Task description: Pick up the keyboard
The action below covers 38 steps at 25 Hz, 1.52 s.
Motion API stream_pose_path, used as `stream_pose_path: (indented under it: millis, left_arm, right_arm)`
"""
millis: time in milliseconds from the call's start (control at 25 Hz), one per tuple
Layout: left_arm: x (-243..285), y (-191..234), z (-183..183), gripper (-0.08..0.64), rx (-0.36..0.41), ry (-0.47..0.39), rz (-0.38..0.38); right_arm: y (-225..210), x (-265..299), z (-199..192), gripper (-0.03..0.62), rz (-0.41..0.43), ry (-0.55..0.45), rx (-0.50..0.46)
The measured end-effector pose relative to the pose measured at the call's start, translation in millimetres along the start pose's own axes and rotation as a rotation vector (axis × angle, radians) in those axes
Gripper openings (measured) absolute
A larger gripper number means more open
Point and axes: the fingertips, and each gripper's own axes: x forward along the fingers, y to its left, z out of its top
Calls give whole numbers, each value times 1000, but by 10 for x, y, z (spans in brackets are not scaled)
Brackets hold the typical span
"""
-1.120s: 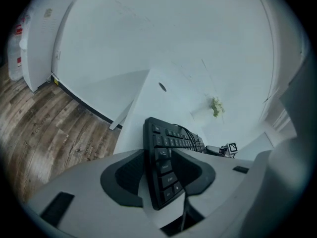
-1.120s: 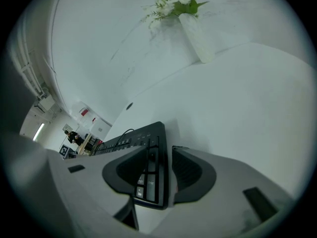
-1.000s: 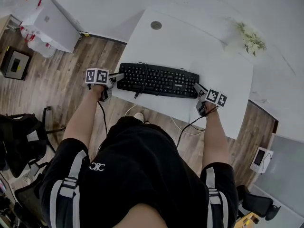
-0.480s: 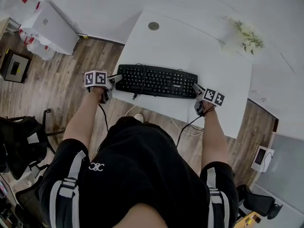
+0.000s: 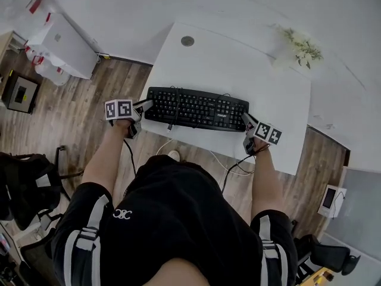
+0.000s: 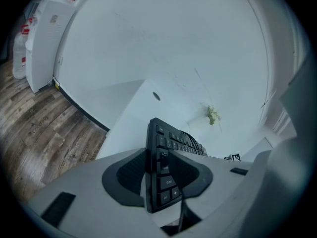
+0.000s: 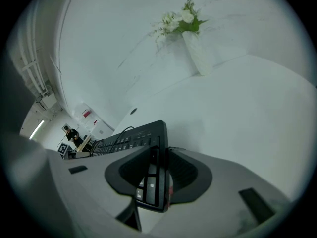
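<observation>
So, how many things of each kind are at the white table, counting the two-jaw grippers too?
keyboard: 1
vase of flowers: 1
round grey disc in the tabletop: 1
grippers: 2, left gripper and right gripper, both shut on the keyboard
Total: 5

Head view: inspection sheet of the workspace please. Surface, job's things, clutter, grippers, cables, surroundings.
Surface: white table, with a round grommet near its far left corner.
Job's things: black keyboard along the table's near edge; cannot tell whether it is off the table.
Clutter: vase of flowers at the far right of the table.
Grippers: left gripper shut on the keyboard's left end; right gripper shut on its right end.
Cables: keyboard cable draped across the keys; gripper cable hangs by the person's right arm.
Surroundings: wood floor, white cabinet at left.
</observation>
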Motion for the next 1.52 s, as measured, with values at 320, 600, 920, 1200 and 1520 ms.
stream_pose_path:
  millis: [320,600,920,1200,1520]
  left_arm:
    - [-96,-606,432,144,117,-119,-76]
    - [-361,-1242,929,143,213,-275,-187]
    - [-938,-2104,1526,141,365,-486,-297]
    - [-1429,-2871,1882,127,508,-628,-366]
    - [-1587,-3247,2122,125,580,-676,-386]
  right_arm:
    - [263,-534,603,123,41,-194,-93]
    - [770,-1184,1347,123,97,-411,-240]
    - [1374,-1925,1996,123,114,-628,-385]
    - [1661,-2496,2322,120,128,-788,-429]
    - [1734,-2678,2534,114,163,-848,-414]
